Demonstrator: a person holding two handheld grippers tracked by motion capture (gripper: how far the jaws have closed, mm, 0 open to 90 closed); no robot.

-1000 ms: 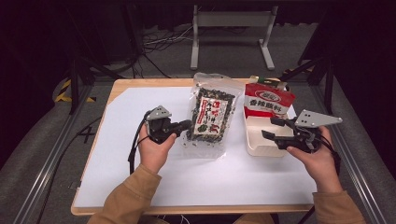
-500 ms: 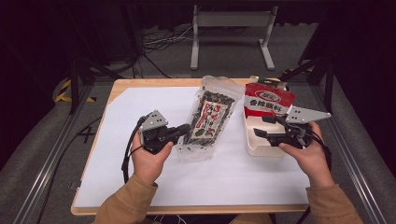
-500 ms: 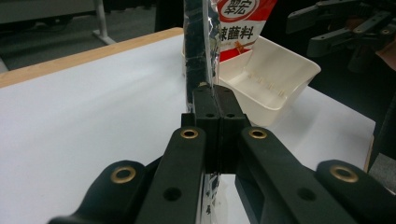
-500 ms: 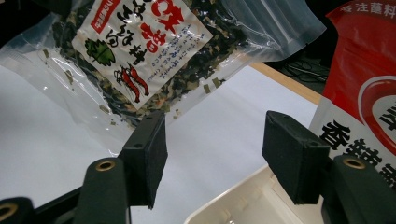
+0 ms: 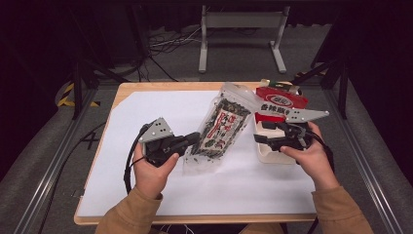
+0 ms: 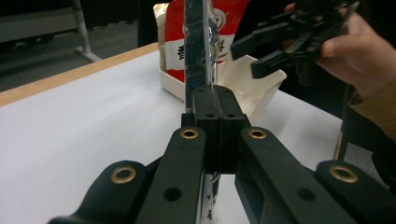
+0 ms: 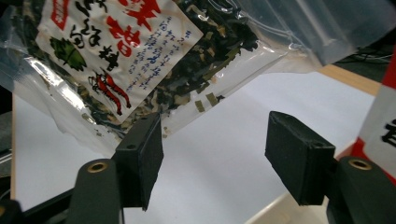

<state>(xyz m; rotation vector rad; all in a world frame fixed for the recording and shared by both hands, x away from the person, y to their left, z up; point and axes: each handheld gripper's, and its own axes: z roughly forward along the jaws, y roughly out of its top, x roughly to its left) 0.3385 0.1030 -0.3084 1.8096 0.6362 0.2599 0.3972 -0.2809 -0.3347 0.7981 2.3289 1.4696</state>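
A clear bag of dark dried seaweed with a red-and-white label [image 5: 221, 127] hangs tilted above the white sheet. My left gripper [image 5: 194, 140] is shut on its lower left edge; in the left gripper view the pads [image 6: 215, 107] pinch the thin plastic [image 6: 200, 46]. My right gripper [image 5: 259, 139] stands open to the right of the bag. Its jaws have just been opening further, with nothing pressed between them. In the right gripper view the bag [image 7: 126, 46] hangs just beyond the left pad [image 7: 140, 161].
A white tray [image 5: 267, 152] sits at the table's right with a red snack bag [image 5: 280, 101] standing in it. The tray [image 6: 254, 88] and red bag [image 6: 229, 21] lie behind the held bag. A white sheet [image 5: 146, 112] covers the wooden table.
The left gripper has lifted the seaweed bag off the sheet and drawn it toward the person. The right gripper has moved left toward the bag and its jaws have widened.
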